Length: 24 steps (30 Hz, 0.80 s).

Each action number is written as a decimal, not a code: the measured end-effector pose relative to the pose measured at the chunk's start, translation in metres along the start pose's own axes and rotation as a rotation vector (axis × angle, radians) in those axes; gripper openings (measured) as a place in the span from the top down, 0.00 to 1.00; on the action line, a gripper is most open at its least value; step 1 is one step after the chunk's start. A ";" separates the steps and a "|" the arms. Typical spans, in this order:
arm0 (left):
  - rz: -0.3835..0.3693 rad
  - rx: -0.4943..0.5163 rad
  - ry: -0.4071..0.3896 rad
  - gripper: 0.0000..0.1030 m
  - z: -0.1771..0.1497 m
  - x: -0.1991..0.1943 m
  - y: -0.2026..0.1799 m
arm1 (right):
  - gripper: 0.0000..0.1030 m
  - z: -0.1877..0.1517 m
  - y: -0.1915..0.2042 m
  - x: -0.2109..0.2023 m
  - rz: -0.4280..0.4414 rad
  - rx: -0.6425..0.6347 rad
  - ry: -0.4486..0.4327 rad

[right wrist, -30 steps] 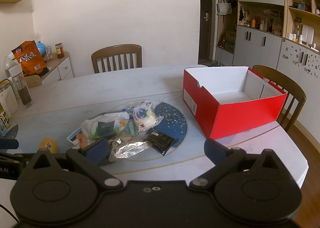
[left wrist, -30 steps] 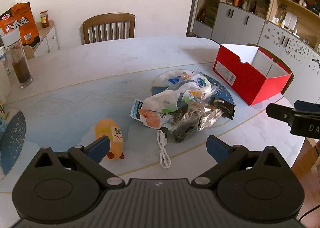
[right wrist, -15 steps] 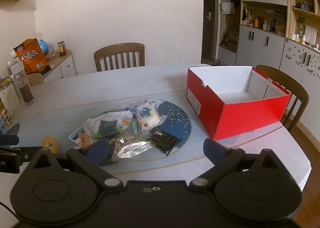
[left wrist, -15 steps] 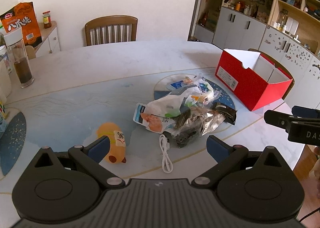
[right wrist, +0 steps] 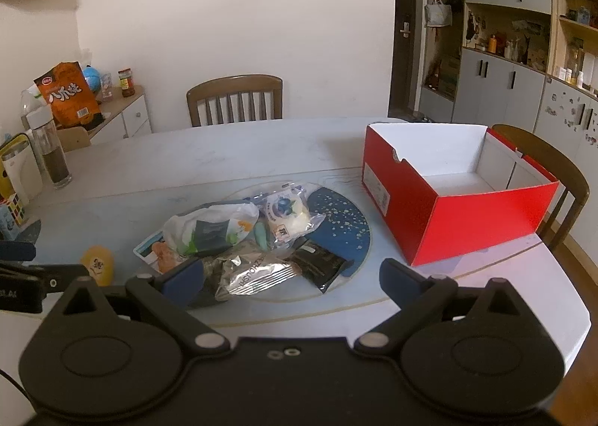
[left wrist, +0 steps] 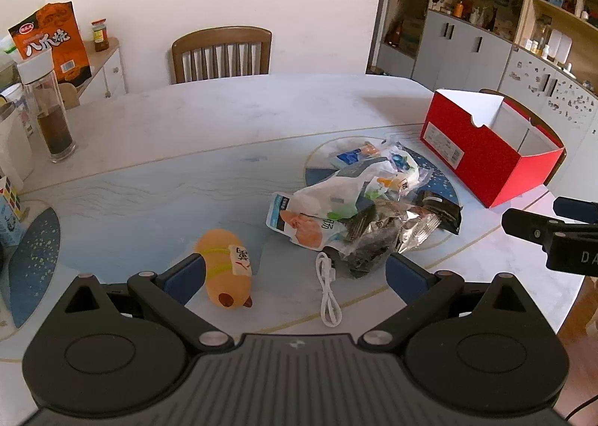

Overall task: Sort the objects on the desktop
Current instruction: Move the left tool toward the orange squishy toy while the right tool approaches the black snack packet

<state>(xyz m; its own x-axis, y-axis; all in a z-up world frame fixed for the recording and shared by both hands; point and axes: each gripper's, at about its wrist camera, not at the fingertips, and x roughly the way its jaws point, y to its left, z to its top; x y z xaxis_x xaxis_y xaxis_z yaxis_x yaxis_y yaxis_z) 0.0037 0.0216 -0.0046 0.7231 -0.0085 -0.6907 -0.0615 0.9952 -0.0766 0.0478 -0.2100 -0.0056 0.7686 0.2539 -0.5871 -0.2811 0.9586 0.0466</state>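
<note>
Midway over a marbled dining table (left wrist: 157, 134), both grippers hang above the surface with their fingers spread wide and nothing between them. From the left wrist view, the left gripper (left wrist: 295, 274) frames an orange plush toy (left wrist: 224, 272) just beside its left fingertip, the toy lying flat with its long axis running near to far and its dark-nosed face turned toward the camera (a white tag with a character sits on its back). Right of the toy, a white USB cable (left wrist: 329, 291) lies in a narrow loop, also stretched near to far, between the two fingertips. Beyond the cable sits a heap of snack packets (left wrist: 355, 209), white, silver and black wrappers overlapping on a round blue placemat (left wrist: 444, 183). An open red shoebox (left wrist: 482, 156) stands to the far right of the heap, well apart from the left gripper. From the right wrist view, the right gripper (right wrist: 291, 278) hovers over the near edge of the same heap, a silver packet (right wrist: 258, 276) lying crosswise between its fingertips; the shoebox stands just beyond its right fingertip. A wooden chair (right wrist: 234, 100) is at the far side.
</note>
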 end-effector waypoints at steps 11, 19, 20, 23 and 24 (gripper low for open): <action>0.034 -0.005 0.009 0.00 0.003 0.018 0.001 | 0.07 0.000 -0.015 0.023 -0.002 -0.012 0.015; 0.087 -0.020 0.010 0.00 0.006 0.037 0.007 | 0.11 0.002 -0.027 0.047 0.003 -0.039 0.030; 0.097 -0.022 0.012 0.01 0.006 0.040 0.008 | 0.12 0.002 -0.028 0.051 0.005 -0.048 0.033; 0.120 -0.037 0.019 0.01 0.006 0.049 0.013 | 0.14 0.004 -0.032 0.063 0.011 -0.060 0.048; 0.127 -0.039 0.019 0.01 0.006 0.051 0.014 | 0.15 0.004 -0.034 0.068 0.012 -0.063 0.055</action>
<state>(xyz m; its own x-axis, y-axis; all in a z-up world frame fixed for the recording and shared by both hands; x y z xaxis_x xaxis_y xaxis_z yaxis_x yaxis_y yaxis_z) 0.0440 0.0356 -0.0364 0.6944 0.1153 -0.7103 -0.1787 0.9838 -0.0151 0.1120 -0.2245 -0.0435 0.7331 0.2562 -0.6300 -0.3267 0.9451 0.0042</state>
